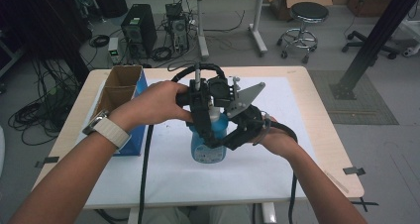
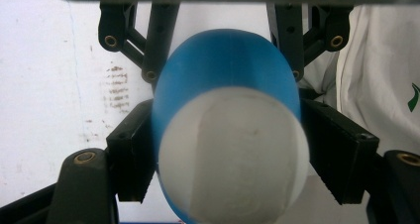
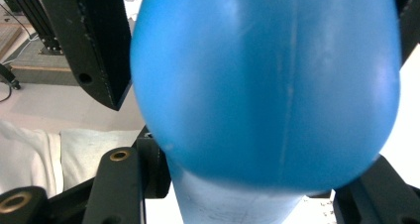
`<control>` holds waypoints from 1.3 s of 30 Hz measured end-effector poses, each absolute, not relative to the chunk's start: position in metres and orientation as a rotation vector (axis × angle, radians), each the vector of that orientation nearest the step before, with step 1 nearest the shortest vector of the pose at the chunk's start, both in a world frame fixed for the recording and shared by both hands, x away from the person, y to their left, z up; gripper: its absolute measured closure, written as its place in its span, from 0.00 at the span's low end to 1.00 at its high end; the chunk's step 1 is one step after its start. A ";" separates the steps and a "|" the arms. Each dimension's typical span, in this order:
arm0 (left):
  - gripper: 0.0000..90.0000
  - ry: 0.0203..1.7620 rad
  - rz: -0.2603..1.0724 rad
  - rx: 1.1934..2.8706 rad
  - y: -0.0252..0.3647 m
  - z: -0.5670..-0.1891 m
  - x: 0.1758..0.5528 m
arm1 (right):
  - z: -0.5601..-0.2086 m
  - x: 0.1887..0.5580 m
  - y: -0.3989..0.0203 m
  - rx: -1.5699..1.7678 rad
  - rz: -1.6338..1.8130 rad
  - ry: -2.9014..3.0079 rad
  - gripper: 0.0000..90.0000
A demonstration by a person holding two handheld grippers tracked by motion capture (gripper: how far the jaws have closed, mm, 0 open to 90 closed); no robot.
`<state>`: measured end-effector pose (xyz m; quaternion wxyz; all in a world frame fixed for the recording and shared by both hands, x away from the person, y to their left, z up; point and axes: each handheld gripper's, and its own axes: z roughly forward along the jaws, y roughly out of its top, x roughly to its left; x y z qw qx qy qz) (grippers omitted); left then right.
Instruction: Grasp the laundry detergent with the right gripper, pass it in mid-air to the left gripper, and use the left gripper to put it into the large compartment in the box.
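High view: one blue bottle (image 1: 208, 147) with a white cap, upright on the white sheet (image 1: 297, 105) that covers the bench (image 1: 322, 110), near the middle of the bench. Left gripper (image 1: 204, 116) comes down over the bottle's top from above, held in the left hand (image 1: 156, 102). Right gripper (image 1: 233, 135) meets the bottle's body from the right, held in the right hand (image 1: 277, 140). One open cardboard box (image 1: 121, 92) with a blue side stands at the left edge of the bench, well apart from the bottle. On the floor beyond: a computer tower (image 1: 138, 30) and a round stool (image 1: 307, 16).

Left gripper view: the white cap (image 2: 237, 154) of the blue bottle (image 2: 223, 60) sits between the two black jaws, seen end-on. Both jaws lie against the cap's sides; left gripper closed on the cap.

Right gripper view: the blue bottle (image 3: 267, 85) at very close range, its rounded shoulder uppermost. The jaws stand at either side of the body, clamped on it. White cloth (image 3: 39, 154) at lower left
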<state>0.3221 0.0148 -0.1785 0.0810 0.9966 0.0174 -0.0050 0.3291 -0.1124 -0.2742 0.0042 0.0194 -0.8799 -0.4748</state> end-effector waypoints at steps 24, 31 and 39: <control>0.42 0.047 0.007 2.975 0.017 -0.180 0.322 | -0.274 0.327 -0.110 0.076 -1.477 -2.760 0.49; 0.42 0.034 0.023 2.971 0.016 -0.180 0.320 | -0.274 0.326 -0.110 0.087 -1.476 -2.773 0.49; 0.42 0.026 0.055 2.973 0.016 -0.180 0.317 | -0.274 0.325 -0.110 0.093 -1.476 -2.784 0.48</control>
